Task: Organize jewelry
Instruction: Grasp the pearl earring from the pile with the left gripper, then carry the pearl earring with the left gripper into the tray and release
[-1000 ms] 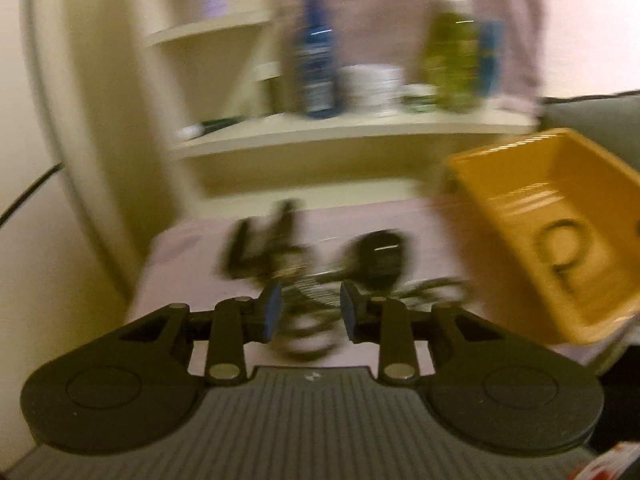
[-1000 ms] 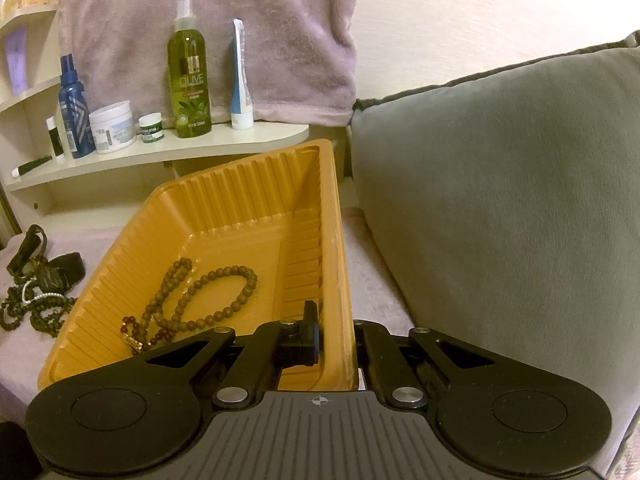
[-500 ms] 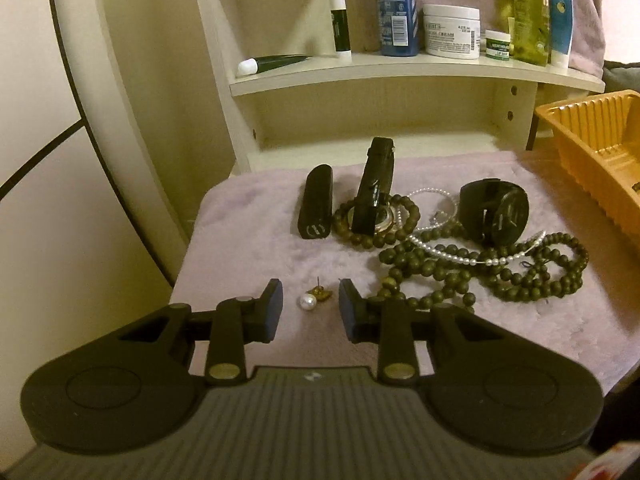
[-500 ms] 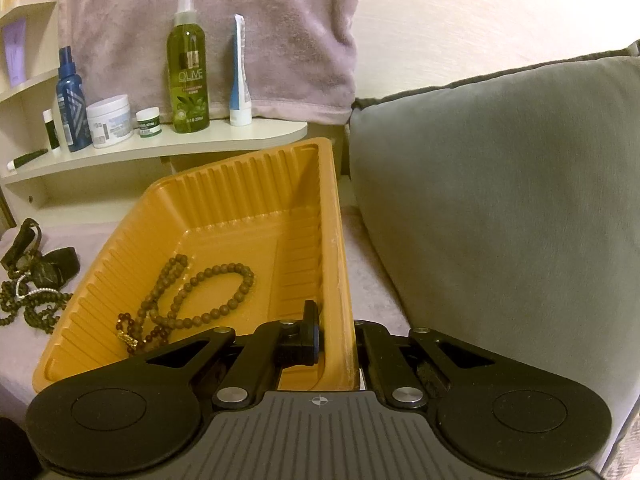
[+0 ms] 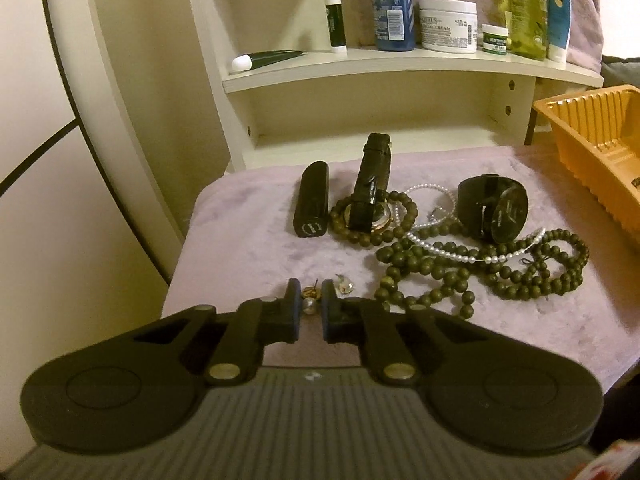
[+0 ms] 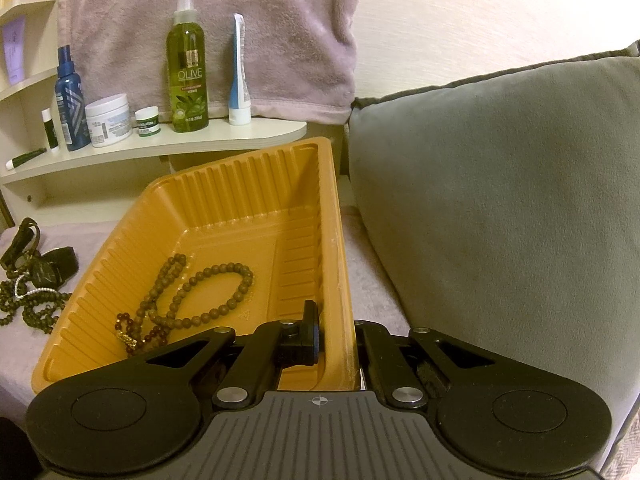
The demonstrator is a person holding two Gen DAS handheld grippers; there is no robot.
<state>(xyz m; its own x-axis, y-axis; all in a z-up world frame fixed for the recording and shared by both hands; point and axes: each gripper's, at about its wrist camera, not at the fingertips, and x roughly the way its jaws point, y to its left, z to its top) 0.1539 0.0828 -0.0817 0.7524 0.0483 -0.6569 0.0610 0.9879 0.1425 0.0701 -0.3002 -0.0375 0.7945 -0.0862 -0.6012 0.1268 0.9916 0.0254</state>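
Colours on the jewellery spread

Orange ribbed tray (image 6: 224,216) holding brown wooden beads (image 6: 200,292); dark olive-green bead strands (image 5: 500,268) and a white pearl string (image 5: 452,250) on the pale lilac plush cloth (image 5: 248,240); black watch (image 5: 494,210); black matte tube (image 5: 312,204); grey cushion (image 6: 500,200); cream shelf (image 5: 400,66).

Left gripper (image 5: 308,295) narrowly astride pearl earring (image 5: 308,305) on mauve cloth (image 5: 248,240)
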